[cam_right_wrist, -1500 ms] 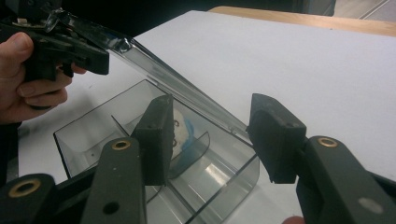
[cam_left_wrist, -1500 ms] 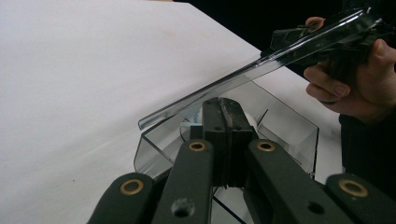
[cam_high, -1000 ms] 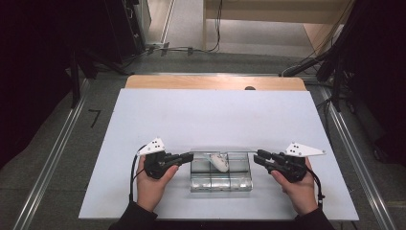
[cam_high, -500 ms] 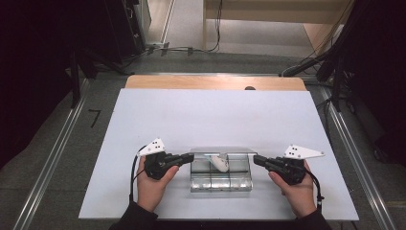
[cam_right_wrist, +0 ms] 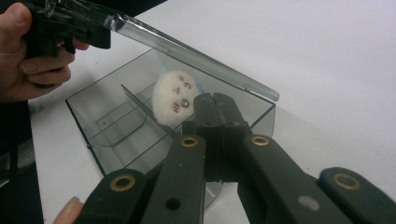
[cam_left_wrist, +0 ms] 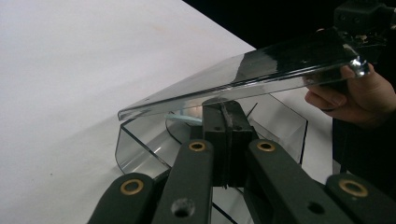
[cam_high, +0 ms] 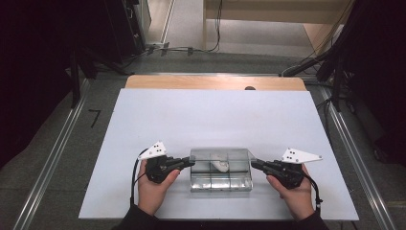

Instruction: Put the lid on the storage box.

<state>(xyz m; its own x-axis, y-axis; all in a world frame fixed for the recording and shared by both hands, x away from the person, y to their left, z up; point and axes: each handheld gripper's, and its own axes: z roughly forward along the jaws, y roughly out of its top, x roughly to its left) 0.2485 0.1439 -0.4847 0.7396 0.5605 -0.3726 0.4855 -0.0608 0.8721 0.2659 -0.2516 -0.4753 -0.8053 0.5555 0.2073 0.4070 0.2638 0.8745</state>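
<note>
pinching the clear lid (cam_high: 221, 154) above the box (cam_high: 221, 182), both grippers' jaws clenched.

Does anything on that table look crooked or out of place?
The flat clear plastic lid hangs tilted over the clear divided plastic box instead of lying flat on it. Inside, a small white plush toy with a drawn face leans against a divider. Nothing looks spilled or broken.

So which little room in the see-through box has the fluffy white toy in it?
The far middle compartment of the clear plastic box holds the white plush toy; the other compartments look empty.
</note>
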